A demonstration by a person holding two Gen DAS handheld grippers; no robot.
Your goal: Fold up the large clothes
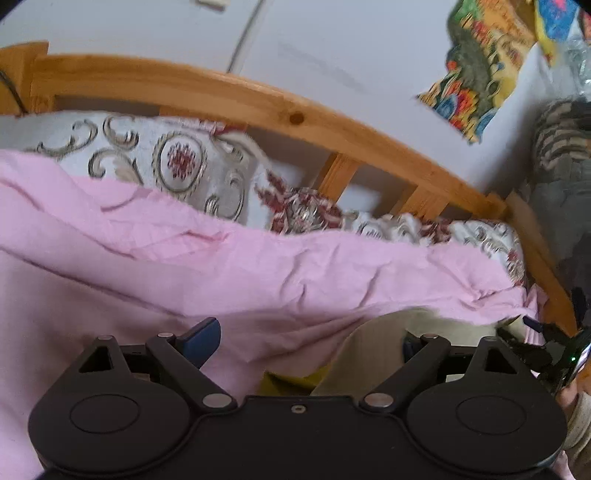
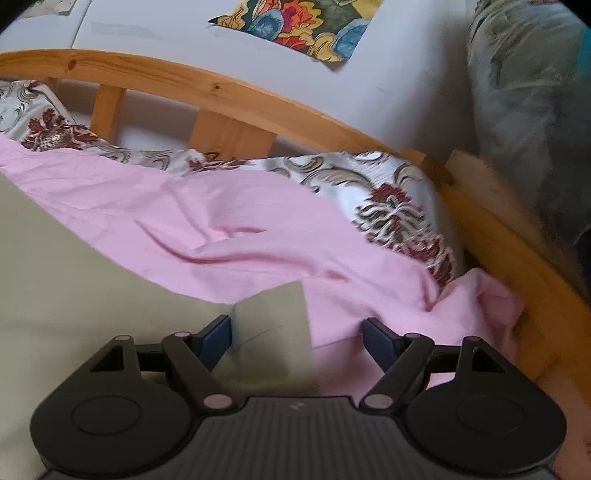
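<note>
Two grippers, both spread wide, nothing pinched. Right gripper [image 2: 297,339] low over beige cloth [image 2: 74,295], a corner flap between its fingers. Left gripper [image 1: 306,339] over pink sheet [image 1: 221,266], beige cloth at right. Sheet covers bed; patterned bedding [image 2: 399,206] far side against wooden frame [image 1: 221,88]. No legible writing.

Layout, both wrist views: garment on sheet, on bed.

Your left tongs [image 1: 306,341] and right tongs [image 2: 297,338] sit spread above a garment [image 2: 74,266] lying on a sheet [image 1: 184,266]. Sheet covers the bed; patterned bedding [image 1: 177,158] lies behind it, against the headboard rail [image 1: 221,86]. Wall hanging [image 2: 306,26] is above the rail. From the left view, your right tongs [image 1: 546,343] are at far right, beside the bed's side rail [image 1: 543,254].
</note>
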